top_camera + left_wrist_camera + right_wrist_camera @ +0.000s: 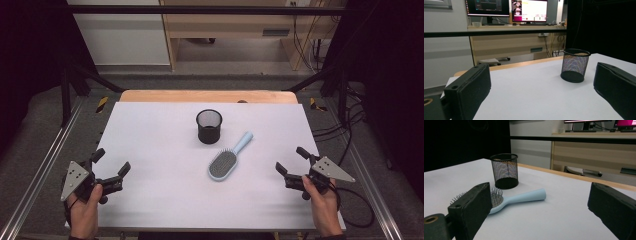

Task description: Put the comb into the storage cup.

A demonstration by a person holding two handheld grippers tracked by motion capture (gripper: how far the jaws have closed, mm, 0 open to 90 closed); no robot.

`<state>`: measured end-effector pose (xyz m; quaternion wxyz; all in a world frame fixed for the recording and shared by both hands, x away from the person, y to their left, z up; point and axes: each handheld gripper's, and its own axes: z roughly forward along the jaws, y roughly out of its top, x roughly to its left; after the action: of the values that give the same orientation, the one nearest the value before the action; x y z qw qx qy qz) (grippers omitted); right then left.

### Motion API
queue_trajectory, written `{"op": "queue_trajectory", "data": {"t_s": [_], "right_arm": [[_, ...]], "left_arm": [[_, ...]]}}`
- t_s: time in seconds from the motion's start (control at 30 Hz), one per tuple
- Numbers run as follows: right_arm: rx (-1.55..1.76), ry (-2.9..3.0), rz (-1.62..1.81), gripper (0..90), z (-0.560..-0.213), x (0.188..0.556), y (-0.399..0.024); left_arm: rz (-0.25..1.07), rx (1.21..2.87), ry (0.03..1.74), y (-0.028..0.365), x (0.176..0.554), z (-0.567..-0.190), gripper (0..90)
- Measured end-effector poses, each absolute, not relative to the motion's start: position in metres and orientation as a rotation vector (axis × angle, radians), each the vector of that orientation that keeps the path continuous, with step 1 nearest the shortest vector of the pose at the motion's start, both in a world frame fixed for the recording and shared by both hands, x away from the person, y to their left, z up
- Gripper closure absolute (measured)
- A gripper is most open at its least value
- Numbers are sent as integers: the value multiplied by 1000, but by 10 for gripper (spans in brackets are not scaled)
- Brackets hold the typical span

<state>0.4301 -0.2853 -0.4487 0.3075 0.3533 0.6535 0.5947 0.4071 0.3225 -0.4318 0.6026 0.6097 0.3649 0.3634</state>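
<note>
A black mesh pen cup [209, 126] stands upright near the middle of the white table [150, 130]. Just in front of it and to the right lies a light blue hairbrush [227, 159], bristles up, handle pointing away toward the back right. My left gripper [111, 161] rests low at the table's front left, jaws wide apart and empty. At the front right sits my right gripper [292, 160], also open with nothing in it. The left gripper view has the cup [574, 65] ahead to the right. The right gripper view shows the brush [520, 198] and the cup [504, 171] ahead to the left.
A wooden strip [207, 96] borders the table's far edge. Metal frame rails [45, 165] run along both sides, and cables [350, 120] lie on the floor at the right. Beyond the table stand a desk with monitors [506, 8] and a black crossbar [494, 32].
</note>
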Motion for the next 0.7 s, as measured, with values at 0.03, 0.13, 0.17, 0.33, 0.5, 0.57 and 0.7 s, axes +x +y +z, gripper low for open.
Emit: {"op": "queue_trajectory", "data": {"t_s": [0.03, 0.13, 0.17, 0.33, 0.5, 0.57, 0.7], "right_arm": [[940, 1727, 1575, 55, -449, 430, -285], [949, 1730, 1568, 54, -450, 431, -286], [969, 1738, 1557, 66, -450, 431, -285], [1014, 1786, 1536, 71, -449, 428, -281], [1042, 1771, 1516, 60, -451, 431, -279], [1082, 1765, 1498, 59, -452, 434, -279], [1147, 1783, 1455, 58, -454, 437, -275]], "left_arm": [[843, 1414, 852, 323, 408, -432, 13], [840, 1414, 853, 323, 407, -432, 13], [839, 1416, 851, 322, 406, -432, 13], [837, 1413, 851, 322, 404, -431, 13], [836, 1416, 855, 322, 405, -432, 13], [834, 1418, 856, 322, 405, -433, 14], [858, 1435, 861, 321, 404, -433, 14]]}}
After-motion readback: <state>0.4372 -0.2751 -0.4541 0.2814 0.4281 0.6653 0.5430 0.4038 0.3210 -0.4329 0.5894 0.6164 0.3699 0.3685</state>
